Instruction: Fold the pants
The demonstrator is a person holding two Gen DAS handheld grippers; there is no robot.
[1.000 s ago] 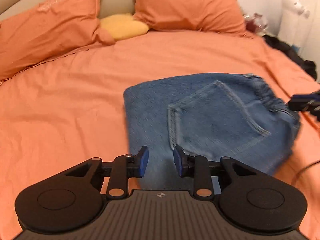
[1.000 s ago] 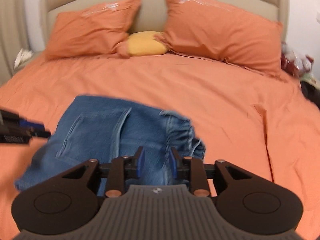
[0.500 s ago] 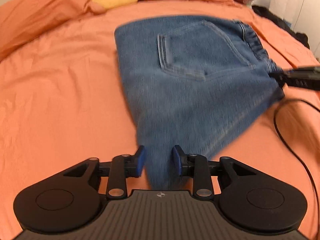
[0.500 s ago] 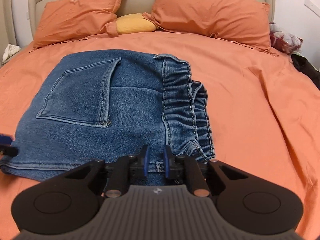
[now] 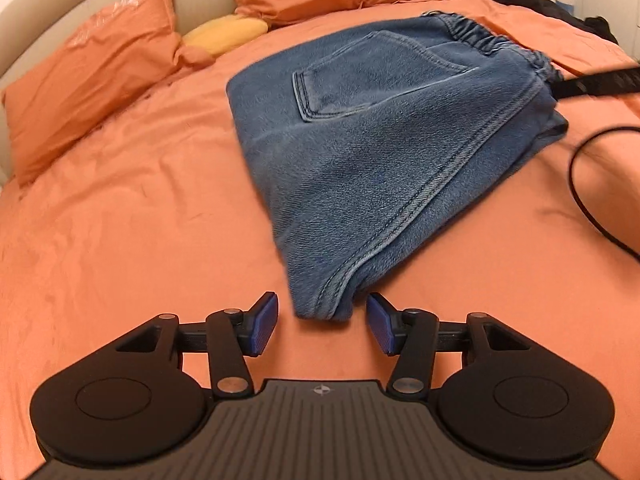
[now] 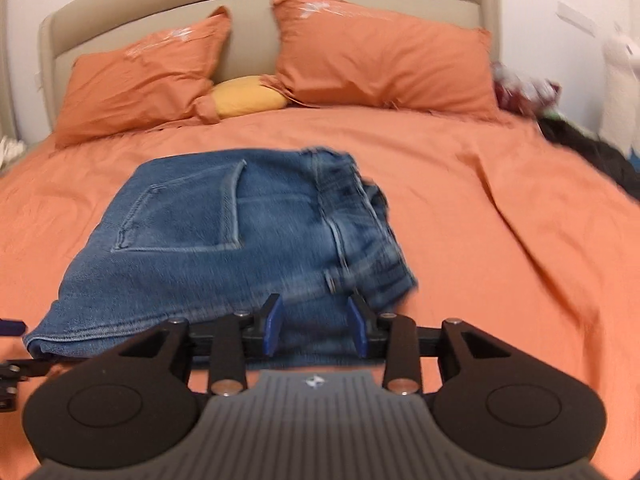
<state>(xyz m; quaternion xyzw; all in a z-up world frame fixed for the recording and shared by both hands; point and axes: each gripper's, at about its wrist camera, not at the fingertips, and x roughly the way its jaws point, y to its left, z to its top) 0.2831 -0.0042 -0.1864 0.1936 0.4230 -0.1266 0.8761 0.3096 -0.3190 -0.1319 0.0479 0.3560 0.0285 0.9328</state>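
The blue denim pants [image 5: 384,152] lie folded in a compact bundle on the orange bed sheet [image 5: 120,240], back pocket up, elastic waistband at the far right. My left gripper [image 5: 322,322] is open, its blue pads either side of the bundle's near corner and apart from it. In the right wrist view the pants [image 6: 224,240] lie just ahead. My right gripper [image 6: 316,326] is open over the bundle's near edge, with nothing held. The right gripper also shows as a dark bar [image 5: 596,80] at the waistband in the left wrist view.
Two orange pillows [image 6: 380,56] and a yellow cushion [image 6: 248,96] lie against the beige headboard [image 6: 256,12]. A black cable [image 5: 580,184] loops on the sheet right of the pants. Dark clothing [image 6: 592,148] lies at the bed's right edge.
Both grippers have let go of the pants and opened. The bundle now rests on the sheet. The left gripper has drawn back to the bundle's near corner.
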